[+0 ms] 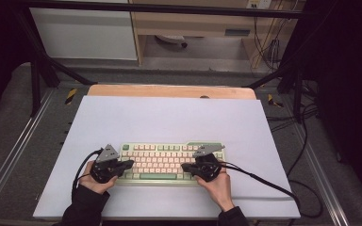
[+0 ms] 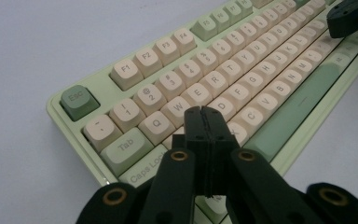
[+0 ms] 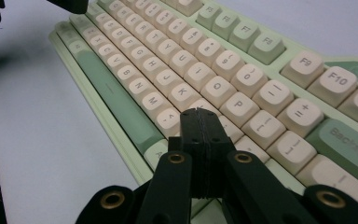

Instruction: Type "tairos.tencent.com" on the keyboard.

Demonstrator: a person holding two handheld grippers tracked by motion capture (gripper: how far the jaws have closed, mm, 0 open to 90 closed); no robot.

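Observation:
A pale green keyboard [image 1: 169, 162] with cream keys lies on the white table top near the front. My left gripper [image 1: 128, 164] hovers over the keyboard's left end, jaws pressed together with nothing between them; in the left gripper view its tip [image 2: 204, 112] hangs above the keys near S and D. My right gripper [image 1: 185, 166] is over the right end, also shut and empty; in the right gripper view its tip [image 3: 198, 114] sits above the keys near L. Each gripper points inward toward the other. The green space bar [image 2: 303, 100] lies between them.
The white mat [image 1: 169, 122] covers a wooden table whose far edge [image 1: 169, 91] shows. Black cables [image 1: 273, 186] trail from both grippers toward the table's front and right. Metal frame rails run along both sides. The other gripper's tip [image 2: 352, 16] shows at the top right.

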